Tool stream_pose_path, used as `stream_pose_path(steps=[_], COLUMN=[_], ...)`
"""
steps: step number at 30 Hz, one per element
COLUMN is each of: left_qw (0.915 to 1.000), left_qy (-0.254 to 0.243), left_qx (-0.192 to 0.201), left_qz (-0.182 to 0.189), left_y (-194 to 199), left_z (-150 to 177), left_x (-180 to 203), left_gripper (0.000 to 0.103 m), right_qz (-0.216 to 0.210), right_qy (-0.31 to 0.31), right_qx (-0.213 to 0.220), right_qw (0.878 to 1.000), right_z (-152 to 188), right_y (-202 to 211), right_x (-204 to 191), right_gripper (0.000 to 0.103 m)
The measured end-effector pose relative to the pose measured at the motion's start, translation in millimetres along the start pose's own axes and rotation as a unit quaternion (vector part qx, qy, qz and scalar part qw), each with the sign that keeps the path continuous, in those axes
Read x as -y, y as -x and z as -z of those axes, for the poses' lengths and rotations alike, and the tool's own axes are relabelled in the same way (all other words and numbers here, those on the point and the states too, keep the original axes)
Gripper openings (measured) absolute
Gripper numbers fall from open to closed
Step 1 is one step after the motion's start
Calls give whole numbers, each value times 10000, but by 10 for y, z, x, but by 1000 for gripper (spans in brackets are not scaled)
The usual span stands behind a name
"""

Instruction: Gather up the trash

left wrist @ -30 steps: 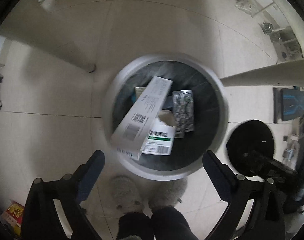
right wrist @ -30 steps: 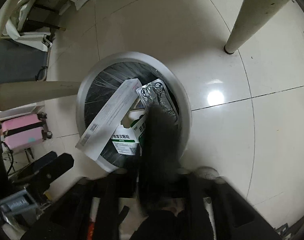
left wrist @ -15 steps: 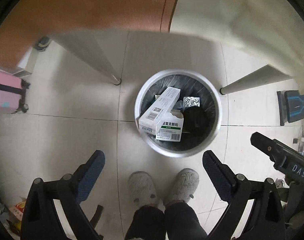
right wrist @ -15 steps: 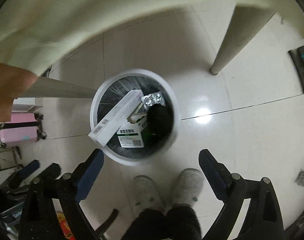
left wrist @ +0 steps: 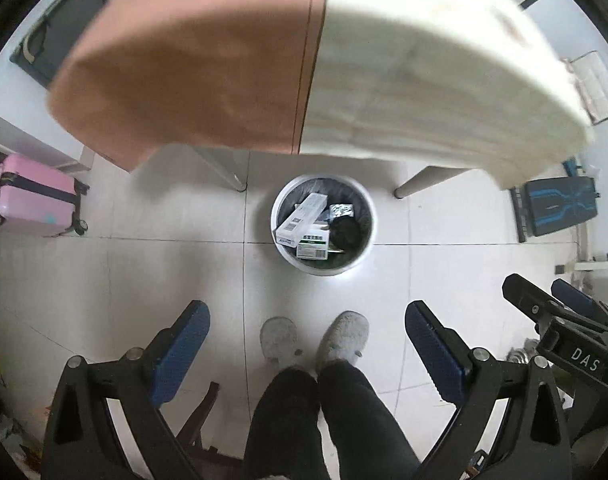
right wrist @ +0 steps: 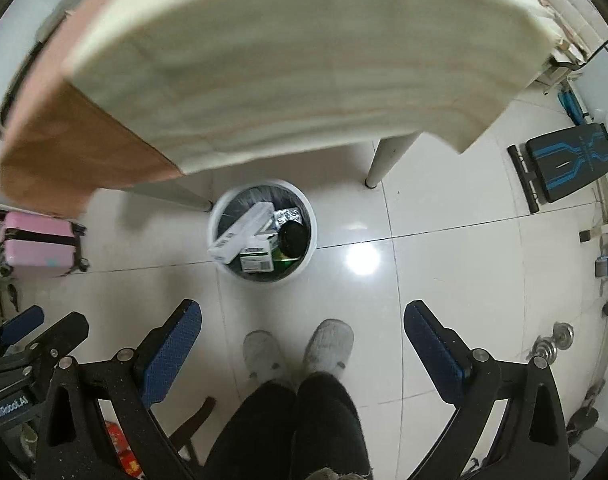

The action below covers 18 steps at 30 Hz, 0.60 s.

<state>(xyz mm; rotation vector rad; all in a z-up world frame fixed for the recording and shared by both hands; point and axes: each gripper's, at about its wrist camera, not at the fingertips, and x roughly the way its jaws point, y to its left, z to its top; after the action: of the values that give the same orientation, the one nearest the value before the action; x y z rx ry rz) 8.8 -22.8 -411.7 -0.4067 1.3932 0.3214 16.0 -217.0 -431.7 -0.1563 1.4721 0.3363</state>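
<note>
A white round trash bin [left wrist: 364,240] with a black liner stands on the tiled floor under the table edge; it also shows in the right wrist view [right wrist: 310,240]. It holds a long white box [left wrist: 301,220], a green-and-white box [left wrist: 314,245], a silver blister pack [left wrist: 341,210] and a dark round item [left wrist: 346,232]. My left gripper [left wrist: 307,342] is open and empty, high above the floor. My right gripper [right wrist: 302,338] is open and empty at a similar height.
A table [left wrist: 424,72] with an orange and a cream cloth fills the top. Its legs [right wrist: 388,156] stand by the bin. A pink suitcase [left wrist: 35,196] is at left, a black-blue bench [left wrist: 560,206] at right. The person's slippers [left wrist: 344,338] are below.
Both grippers have risen far above the bin and pulled back; the bin looks much smaller. The right gripper released the dark item into the bin a second ago and is now open.
</note>
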Motion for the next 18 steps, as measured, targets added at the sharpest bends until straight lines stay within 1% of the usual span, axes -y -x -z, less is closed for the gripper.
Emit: stream_pose_path(steps=[1,3,4,6,9,11,15,18], left_qw=[10000,9998,9997,9991,9975,9962,9915,9878], left_qy=[-16,-63,-77,-140,-195,-228,-313,-339], left_qx=[39,146,179,272,446,527,811,1039], left_qz=[21,118,174,309,511,652,971,1106], left_y=[92,465,569,901,1303,1500,2027,2321], left_z=[19,77,92,131,166,177,201,205], left_x=[39,83,96,144,213,256,319,341], left_gripper=[100,100,100,100,100,100,100,100], right_qz=[-22,-150,-192,-302,-393,-488,-687,-828], right_qy=[-16,-69,-82,-42,60,97,123,188], right_qx=[13,69,92,190,294,363,514,671], right_qw=[10000,9998,9997,9994,9988,9981,9962,9941], right_z=[28,98,122,196,288,341,399,422], right_y=[141,587,745,1147,1583,1894,2479,2905], right_x=[-6,19,29,37,15,27,43,41], right_gripper=[102,102,102,102,102,102,102,102])
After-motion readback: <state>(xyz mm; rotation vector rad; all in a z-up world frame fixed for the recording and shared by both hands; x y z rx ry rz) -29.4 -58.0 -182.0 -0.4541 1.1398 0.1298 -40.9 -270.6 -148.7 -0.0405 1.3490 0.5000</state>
